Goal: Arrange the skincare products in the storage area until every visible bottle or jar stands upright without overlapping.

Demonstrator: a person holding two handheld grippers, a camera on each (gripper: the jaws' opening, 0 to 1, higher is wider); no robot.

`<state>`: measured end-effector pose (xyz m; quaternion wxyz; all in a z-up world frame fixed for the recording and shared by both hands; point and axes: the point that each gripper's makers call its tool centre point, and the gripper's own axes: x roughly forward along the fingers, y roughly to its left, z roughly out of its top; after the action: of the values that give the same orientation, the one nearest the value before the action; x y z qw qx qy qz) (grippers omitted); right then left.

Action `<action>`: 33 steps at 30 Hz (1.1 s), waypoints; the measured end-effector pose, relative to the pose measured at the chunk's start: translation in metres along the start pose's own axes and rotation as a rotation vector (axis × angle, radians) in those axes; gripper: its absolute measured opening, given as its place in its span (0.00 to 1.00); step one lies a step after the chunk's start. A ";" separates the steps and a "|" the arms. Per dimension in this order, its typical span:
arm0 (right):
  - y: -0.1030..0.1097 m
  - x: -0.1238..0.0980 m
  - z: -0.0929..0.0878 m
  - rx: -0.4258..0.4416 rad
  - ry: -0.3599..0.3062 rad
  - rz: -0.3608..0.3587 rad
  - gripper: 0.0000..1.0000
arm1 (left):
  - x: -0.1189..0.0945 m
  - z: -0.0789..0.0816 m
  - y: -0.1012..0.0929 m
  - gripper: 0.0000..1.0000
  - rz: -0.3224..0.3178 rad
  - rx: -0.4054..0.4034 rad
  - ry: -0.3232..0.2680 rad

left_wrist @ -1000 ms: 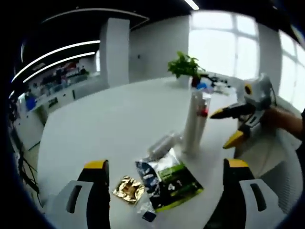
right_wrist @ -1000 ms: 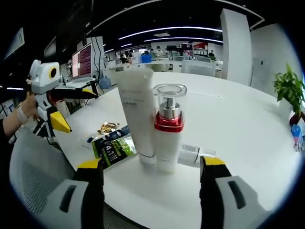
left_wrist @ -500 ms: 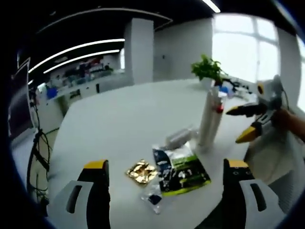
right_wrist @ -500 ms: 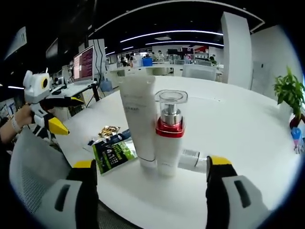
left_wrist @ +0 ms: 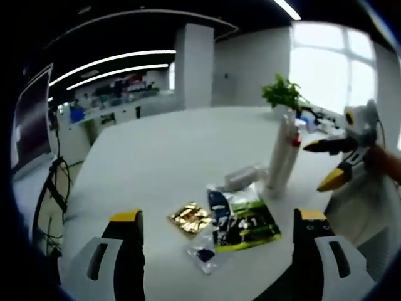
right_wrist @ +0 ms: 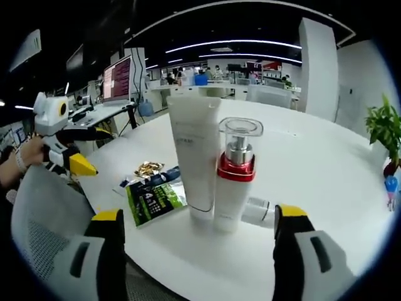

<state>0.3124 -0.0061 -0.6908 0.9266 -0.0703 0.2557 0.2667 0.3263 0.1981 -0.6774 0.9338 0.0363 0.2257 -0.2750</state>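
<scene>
Behind my upright white squeeze tube (right_wrist: 194,160) and red-collared pump bottle (right_wrist: 235,179), a small clear bottle (right_wrist: 258,211) lies toppled, probably light and slippery; my right gripper (right_wrist: 195,254), jaws wide, should pinch its midsection.

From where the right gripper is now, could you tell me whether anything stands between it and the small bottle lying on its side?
Yes: the upright pump bottle and white tube stand partly before the lying bottle.
</scene>
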 end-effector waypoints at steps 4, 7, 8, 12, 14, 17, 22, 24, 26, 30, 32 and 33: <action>0.000 -0.001 0.001 0.015 -0.006 0.006 0.99 | 0.000 0.000 0.001 0.97 -0.003 -0.012 -0.003; -0.003 -0.003 0.002 0.004 -0.015 -0.012 0.99 | 0.000 -0.001 0.000 0.97 0.000 0.005 0.001; -0.004 -0.003 0.003 0.004 -0.016 -0.015 0.99 | 0.001 -0.001 0.000 0.97 0.002 0.013 0.002; -0.002 -0.001 0.002 0.015 -0.013 0.003 0.98 | 0.000 0.000 0.003 0.97 0.024 0.038 0.001; 0.000 -0.001 0.001 0.010 -0.006 0.008 0.98 | 0.000 0.002 0.004 0.97 0.030 0.054 -0.009; 0.003 0.000 -0.001 -0.002 0.007 0.017 0.98 | 0.001 -0.003 0.004 0.97 0.030 0.059 0.019; 0.007 -0.001 0.000 0.010 -0.009 0.037 0.97 | -0.002 -0.007 0.009 0.97 0.060 0.074 0.033; 0.007 -0.002 0.001 0.025 -0.017 0.043 0.97 | -0.002 -0.013 0.014 0.97 0.080 0.065 0.056; 0.006 -0.003 0.002 0.039 -0.024 0.042 0.97 | -0.001 -0.016 0.015 0.97 0.082 0.060 0.070; 0.002 -0.014 0.014 0.041 -0.080 0.012 0.96 | 0.001 -0.014 0.014 0.97 0.077 0.059 0.061; 0.002 -0.019 0.017 0.054 -0.092 0.023 0.95 | 0.003 -0.017 0.015 0.97 0.079 0.057 0.080; 0.002 -0.021 0.016 0.059 -0.092 0.027 0.95 | 0.004 -0.018 0.016 0.97 0.086 0.069 0.091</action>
<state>0.3034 -0.0097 -0.6661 0.9354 -0.0269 0.2214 0.2743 0.3307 0.2129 -0.6962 0.9317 0.0908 0.2566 -0.2404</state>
